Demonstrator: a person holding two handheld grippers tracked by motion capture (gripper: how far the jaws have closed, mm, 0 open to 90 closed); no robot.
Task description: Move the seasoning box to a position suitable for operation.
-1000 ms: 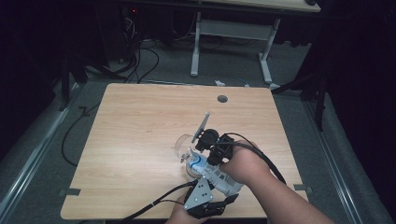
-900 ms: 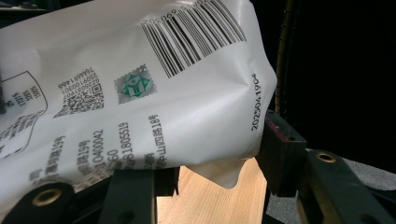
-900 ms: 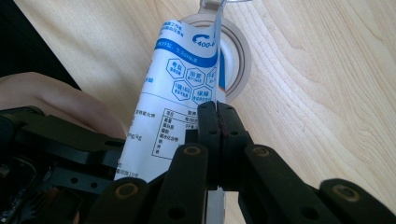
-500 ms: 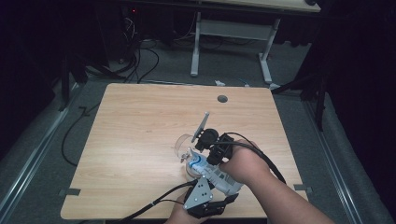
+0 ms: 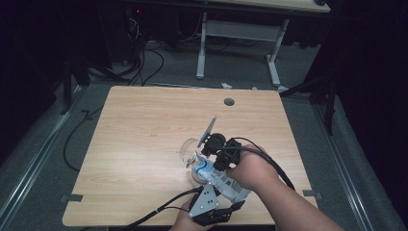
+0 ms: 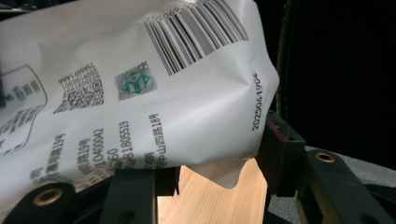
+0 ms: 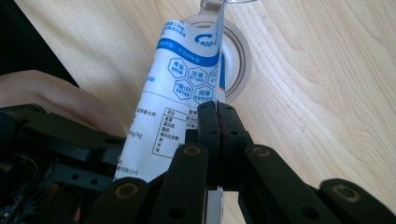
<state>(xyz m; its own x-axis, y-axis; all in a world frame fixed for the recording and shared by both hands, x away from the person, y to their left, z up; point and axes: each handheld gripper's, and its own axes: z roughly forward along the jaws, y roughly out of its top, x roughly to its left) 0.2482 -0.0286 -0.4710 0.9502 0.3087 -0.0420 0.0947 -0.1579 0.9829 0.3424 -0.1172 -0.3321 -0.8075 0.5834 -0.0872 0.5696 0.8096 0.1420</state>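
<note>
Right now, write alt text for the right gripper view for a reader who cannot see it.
The right gripper has its two black jaws shut on the edge of a white and blue printed pouch, held above a wooden table. A round white lid or cup rim lies on the table behind the pouch, and part of a hand shows at the left.

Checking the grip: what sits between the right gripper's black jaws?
The white-and-blue printed pouch: its edge is pinched in the right gripper, per the right gripper view.

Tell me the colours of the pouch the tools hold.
White pouch with a blue band and dark print; clearest in the right gripper view.
</note>
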